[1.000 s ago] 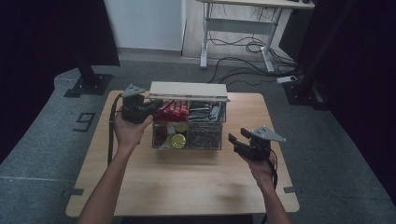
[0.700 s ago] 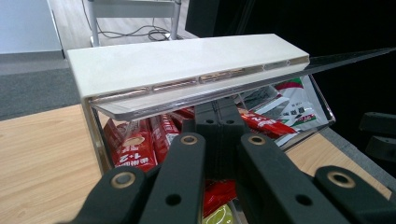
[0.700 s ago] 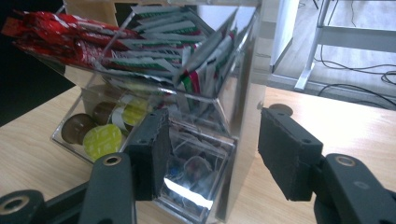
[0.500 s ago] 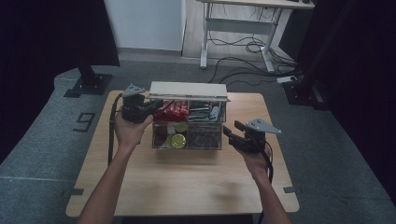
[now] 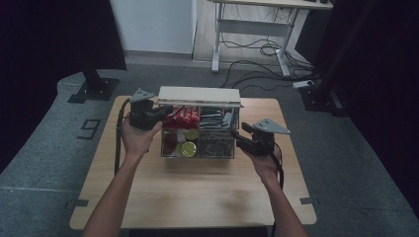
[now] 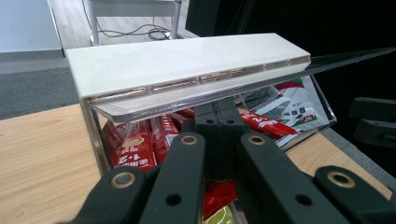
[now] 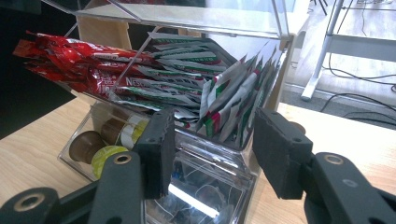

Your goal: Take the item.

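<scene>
A clear plastic organiser box (image 5: 197,148) stands at the table's far middle under a white slab lid (image 5: 200,95) (image 6: 187,65). It holds red stick packets (image 5: 184,116) (image 7: 79,60), green-and-white sachets (image 7: 233,93) and coffee capsules (image 7: 86,144). My left gripper (image 5: 165,109) (image 6: 217,114) is shut, its tips just under the lid's clear front edge at the box's left top. My right gripper (image 5: 238,137) (image 7: 217,154) is open at the box's right side. Its jaws have just been closing, and the box's near clear corner stands between the pads (image 7: 159,149) without touching them.
The wooden table (image 5: 197,197) has bare room in front of the box and narrow strips at both sides. On the floor behind are a white desk frame (image 5: 252,29) with loose cables and a black stand base (image 5: 94,91).
My right gripper has moved left and a little up, from beside the box to its right corner, with the jaws narrower. The left gripper and the box have stayed put.
</scene>
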